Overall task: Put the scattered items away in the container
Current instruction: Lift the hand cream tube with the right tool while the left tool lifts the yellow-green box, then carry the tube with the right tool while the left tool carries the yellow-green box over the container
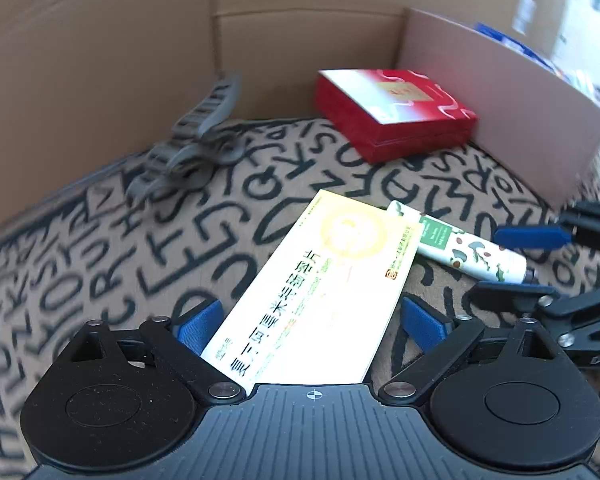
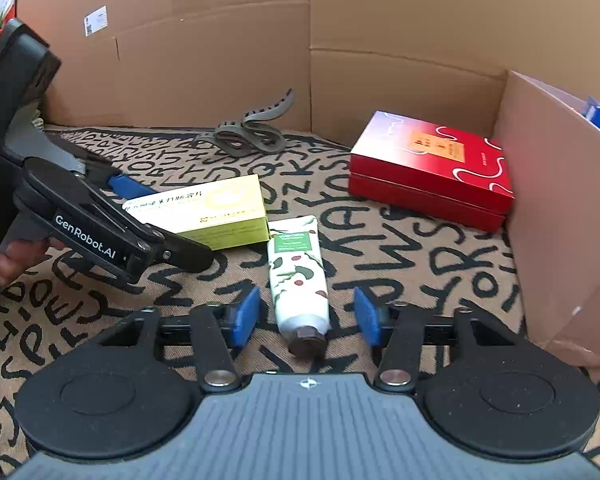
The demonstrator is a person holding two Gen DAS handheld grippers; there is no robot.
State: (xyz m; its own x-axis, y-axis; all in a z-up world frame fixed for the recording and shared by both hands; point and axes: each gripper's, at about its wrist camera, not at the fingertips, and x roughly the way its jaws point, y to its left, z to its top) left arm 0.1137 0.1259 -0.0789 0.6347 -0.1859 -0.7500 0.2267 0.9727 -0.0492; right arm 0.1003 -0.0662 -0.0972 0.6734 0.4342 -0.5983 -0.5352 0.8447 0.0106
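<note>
Straddling the yellow box (image 1: 320,280) at lower centre, the released left tongs (image 1: 312,320) could nudge it askew; right tongs (image 2: 306,316), also released, flank the tube (image 2: 298,276), which may roll off.

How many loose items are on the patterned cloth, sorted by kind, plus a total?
Boxes: 2, the red box and the yellow box
Tubes: 1, the tube
Straps: 1, the grey strap
Total: 4
</note>
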